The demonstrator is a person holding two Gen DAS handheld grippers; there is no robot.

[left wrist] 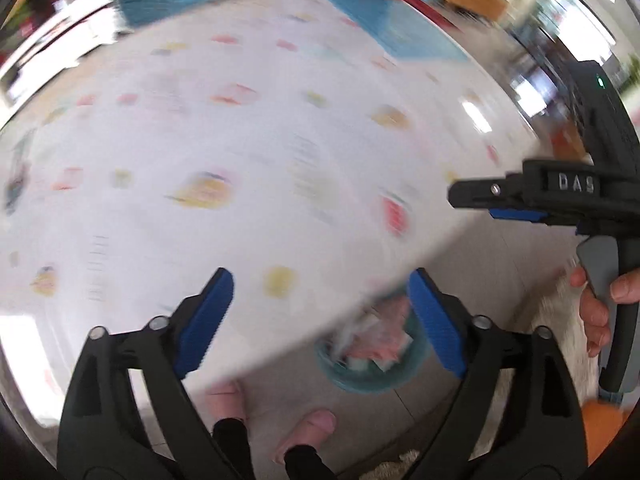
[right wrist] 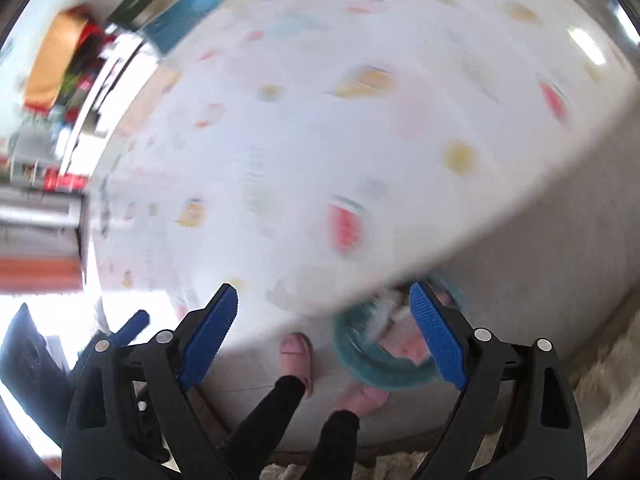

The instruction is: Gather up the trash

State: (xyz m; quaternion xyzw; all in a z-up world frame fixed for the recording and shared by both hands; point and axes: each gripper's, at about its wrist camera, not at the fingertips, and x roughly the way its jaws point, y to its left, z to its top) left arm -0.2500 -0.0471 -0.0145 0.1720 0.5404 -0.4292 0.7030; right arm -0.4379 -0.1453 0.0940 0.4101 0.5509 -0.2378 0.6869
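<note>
Both views badly motion-blurred. L gripper: jaws spread wide, nothing between pads. R gripper: same, jaws spread, empty; also seen side-on in left wrist view at 3 o'clock, held by a hand.

Task thing: teal trash bin on the floor, just off the counter edge, at approx 5 o'clock in both views. Paper scraps, pink/white, already in it. Counter top w/ printed fruit-pattern cloth looks free of loose trash, tho blur hides small bits.

Judgement: drop looks done, step in hand prob = heading for next pickup. To do well: hold jaws wide, steady the wrists so view sharpens, scan the cloth for leftovers, don't mistake printed patterns for scraps.

Around: person's feet in pink slippers at 6 o'clock, right beside bin, one touching or nearly so; can't tell. Blue mats at far counter edge, 12–1 o'clock. Fluffy rug at 4 o'clock by bin. In the way: counter edge overhangs part of bin; feet crowd it, risk of kicking it.
</note>
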